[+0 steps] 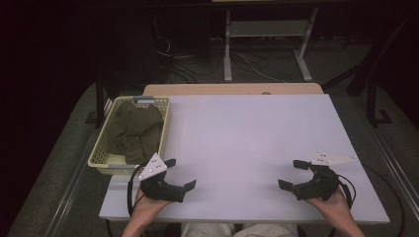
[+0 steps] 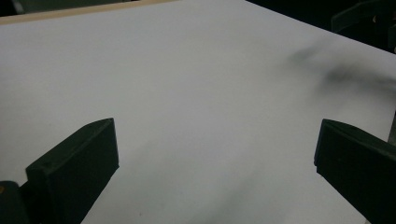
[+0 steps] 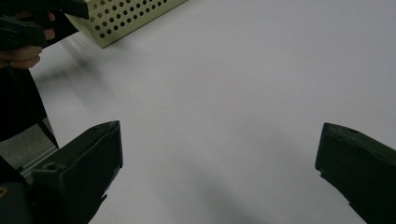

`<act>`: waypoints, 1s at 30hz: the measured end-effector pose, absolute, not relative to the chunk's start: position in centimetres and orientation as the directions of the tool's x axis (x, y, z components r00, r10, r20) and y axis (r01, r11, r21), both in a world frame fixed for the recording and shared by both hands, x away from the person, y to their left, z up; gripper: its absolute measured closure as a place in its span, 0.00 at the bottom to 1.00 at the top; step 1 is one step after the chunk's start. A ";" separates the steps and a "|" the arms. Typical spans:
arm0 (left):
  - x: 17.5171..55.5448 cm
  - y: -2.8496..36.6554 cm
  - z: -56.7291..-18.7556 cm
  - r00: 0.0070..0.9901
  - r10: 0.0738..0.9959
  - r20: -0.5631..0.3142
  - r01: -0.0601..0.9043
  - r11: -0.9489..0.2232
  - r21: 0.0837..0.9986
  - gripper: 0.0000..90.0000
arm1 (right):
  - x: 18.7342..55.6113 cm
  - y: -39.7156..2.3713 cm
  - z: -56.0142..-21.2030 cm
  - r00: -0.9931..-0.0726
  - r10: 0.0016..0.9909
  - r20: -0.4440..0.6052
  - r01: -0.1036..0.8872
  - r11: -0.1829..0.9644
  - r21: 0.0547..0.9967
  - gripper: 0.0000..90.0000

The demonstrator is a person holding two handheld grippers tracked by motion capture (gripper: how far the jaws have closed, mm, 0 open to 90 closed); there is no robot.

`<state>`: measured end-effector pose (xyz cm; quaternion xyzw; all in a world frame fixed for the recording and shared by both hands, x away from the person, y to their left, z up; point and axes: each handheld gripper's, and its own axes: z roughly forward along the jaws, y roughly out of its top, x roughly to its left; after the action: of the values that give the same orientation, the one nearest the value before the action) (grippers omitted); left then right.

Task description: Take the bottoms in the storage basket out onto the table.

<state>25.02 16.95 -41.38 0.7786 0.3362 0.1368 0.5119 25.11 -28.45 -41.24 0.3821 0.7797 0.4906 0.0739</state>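
Jaws of the left gripper (image 1: 179, 174) and right gripper (image 1: 292, 174) are spread, nothing held. Olive cloth (image 1: 136, 129) is found inside the basket (image 1: 166, 124); no handling is judged begun.

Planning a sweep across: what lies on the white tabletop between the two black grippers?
Nothing: the white tabletop is bare between the left gripper and right gripper, as the high view shows.
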 end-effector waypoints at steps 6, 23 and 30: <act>25.0 16.9 -41.4 0.737 0.662 -0.135 0.386 -0.248 0.889 0.00 | 25.0 -28.4 -41.2 -0.699 0.667 0.260 0.521 0.225 0.824 0.01; 25.0 16.8 -41.6 0.736 0.660 -0.153 0.405 -0.247 0.880 0.00 | 25.1 -28.3 -41.1 -0.710 0.656 0.256 0.517 0.239 0.822 0.01; 25.0 16.5 -41.5 0.739 0.654 -0.163 0.428 -0.268 0.863 0.00 | 25.1 -28.3 -41.2 -0.710 0.660 0.246 0.515 0.248 0.820 0.01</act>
<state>24.95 16.55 -41.45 0.7881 0.3432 0.1136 0.4982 25.08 -28.25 -41.17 0.3736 0.7865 0.4861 0.0747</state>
